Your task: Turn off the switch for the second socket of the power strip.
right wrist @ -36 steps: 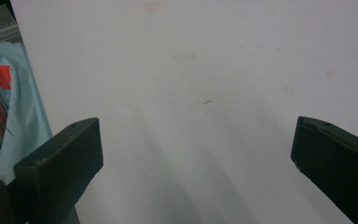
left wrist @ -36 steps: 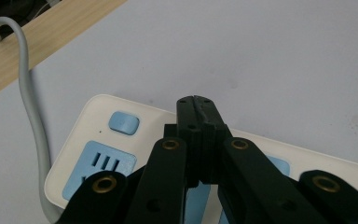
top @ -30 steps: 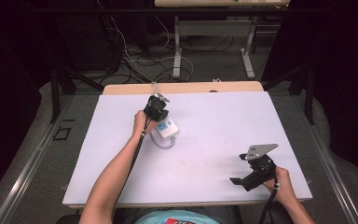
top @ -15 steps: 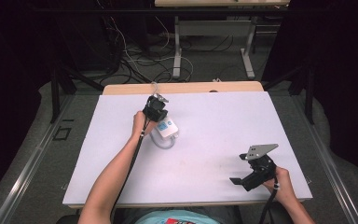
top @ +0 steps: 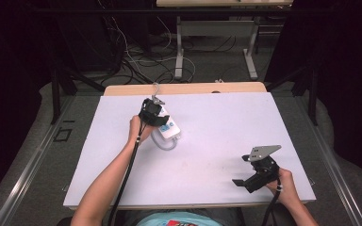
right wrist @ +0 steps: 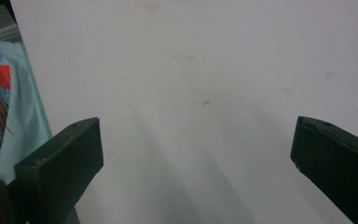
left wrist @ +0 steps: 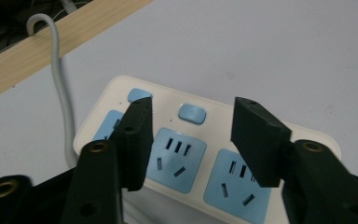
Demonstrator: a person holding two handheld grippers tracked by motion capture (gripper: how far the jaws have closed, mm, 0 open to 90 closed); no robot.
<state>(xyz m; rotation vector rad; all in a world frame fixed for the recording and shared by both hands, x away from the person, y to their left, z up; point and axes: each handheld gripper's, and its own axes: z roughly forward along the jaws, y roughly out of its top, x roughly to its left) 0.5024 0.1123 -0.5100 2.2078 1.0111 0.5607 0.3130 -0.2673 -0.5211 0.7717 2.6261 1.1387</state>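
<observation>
A cream power strip (top: 168,128) with blue sockets and blue switches lies on the white table (top: 217,122), left of centre. Its grey cable (left wrist: 60,88) runs off toward the table's far wooden edge. My left gripper (top: 152,114) hovers just over the strip's far end. In the left gripper view the strip (left wrist: 200,154) sits right under my left gripper (left wrist: 193,140), whose jaws stand open above the sockets with nothing between them. My right gripper (top: 257,172) rests low near the front right of the table. My right gripper (right wrist: 196,154) is wide open over bare tabletop.
A wooden strip (top: 184,88) borders the table's far edge. Beyond it lie cables on the floor and a metal desk frame (top: 214,42). A patterned light-blue shirt (right wrist: 0,102) shows beside the table's front edge.
</observation>
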